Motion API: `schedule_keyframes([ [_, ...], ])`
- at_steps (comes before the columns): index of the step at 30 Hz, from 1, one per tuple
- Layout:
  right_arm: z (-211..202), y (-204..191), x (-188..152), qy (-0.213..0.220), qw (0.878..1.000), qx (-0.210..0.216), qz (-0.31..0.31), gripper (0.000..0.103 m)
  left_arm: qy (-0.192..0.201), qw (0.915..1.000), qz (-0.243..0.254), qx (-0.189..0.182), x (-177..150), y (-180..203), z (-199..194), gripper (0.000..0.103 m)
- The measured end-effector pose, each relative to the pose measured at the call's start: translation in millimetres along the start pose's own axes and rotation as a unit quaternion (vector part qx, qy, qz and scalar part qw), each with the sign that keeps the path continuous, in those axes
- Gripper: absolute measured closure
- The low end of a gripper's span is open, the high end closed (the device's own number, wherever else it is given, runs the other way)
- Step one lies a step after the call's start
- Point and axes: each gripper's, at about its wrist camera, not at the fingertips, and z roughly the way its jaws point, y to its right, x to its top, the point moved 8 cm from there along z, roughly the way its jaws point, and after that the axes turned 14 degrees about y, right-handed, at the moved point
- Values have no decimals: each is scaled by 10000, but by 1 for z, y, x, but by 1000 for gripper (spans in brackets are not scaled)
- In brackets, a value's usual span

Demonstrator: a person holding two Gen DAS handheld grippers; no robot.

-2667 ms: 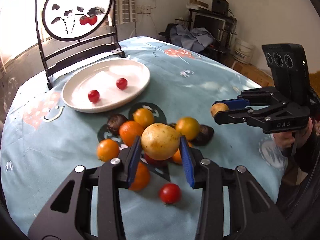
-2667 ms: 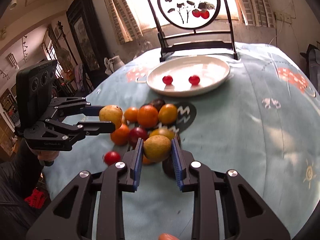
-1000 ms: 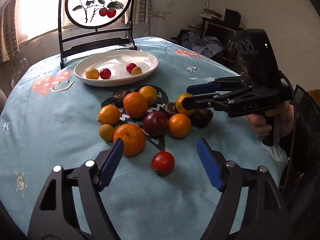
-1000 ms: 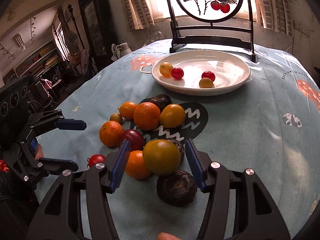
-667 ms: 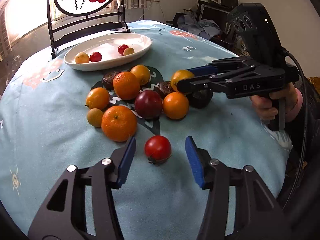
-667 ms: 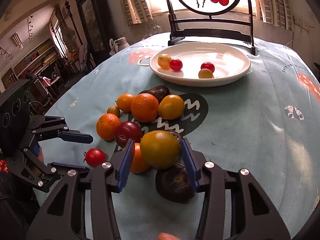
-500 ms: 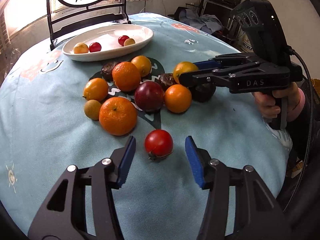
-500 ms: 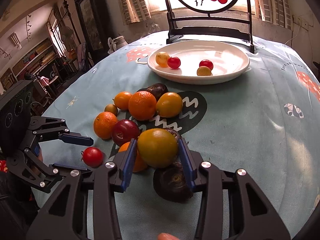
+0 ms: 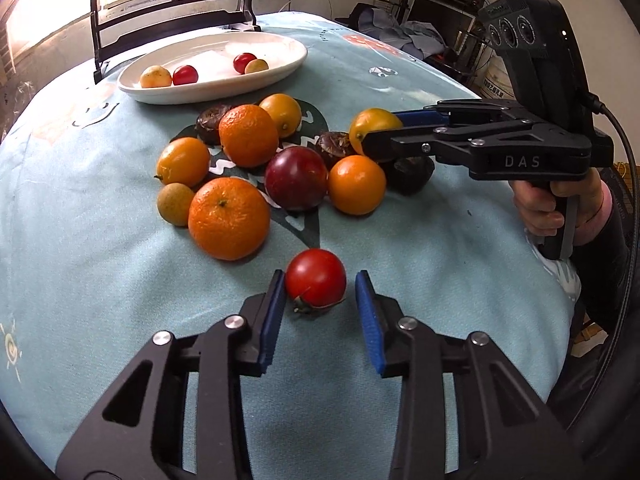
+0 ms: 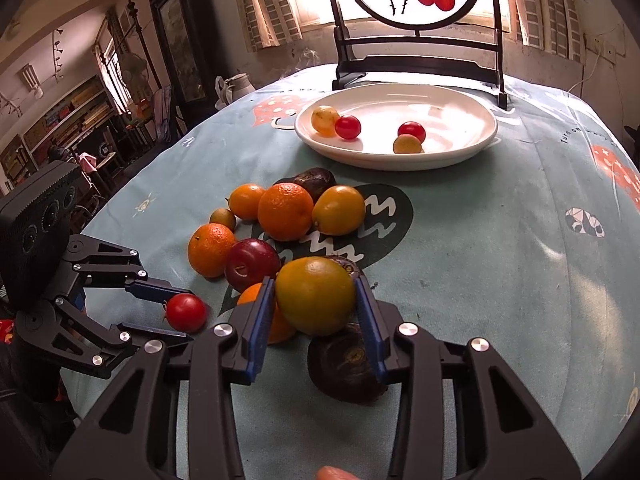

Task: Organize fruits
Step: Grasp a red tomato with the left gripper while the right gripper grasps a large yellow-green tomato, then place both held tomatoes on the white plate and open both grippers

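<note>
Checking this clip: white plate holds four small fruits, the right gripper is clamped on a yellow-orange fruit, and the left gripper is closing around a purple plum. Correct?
Not quite. The left gripper is closing around the red tomato, not the purple plum, which sits in the pile; the left wrist view shows it. The white plate does hold four small fruits, and the right gripper is clamped on the yellow-orange fruit.

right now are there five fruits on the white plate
No, the white plate holds four: two red cherry tomatoes and two small yellowish fruits.
</note>
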Motion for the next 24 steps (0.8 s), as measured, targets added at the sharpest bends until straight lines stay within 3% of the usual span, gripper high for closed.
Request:
schedule_keyframes([
  [2, -1, 0, 0, 16, 10000, -13, 3, 62, 24, 10000, -6, -2, 0, 1, -1, 73],
  [19, -6, -6, 5, 150, 9997, 170, 71, 62, 178, 9998, -7, -69, 5, 4, -5, 74],
  [24, -9, -5, 26, 414, 9978, 417, 316, 62, 390, 9989, -75, -247, 36, 3, -16, 74],
])
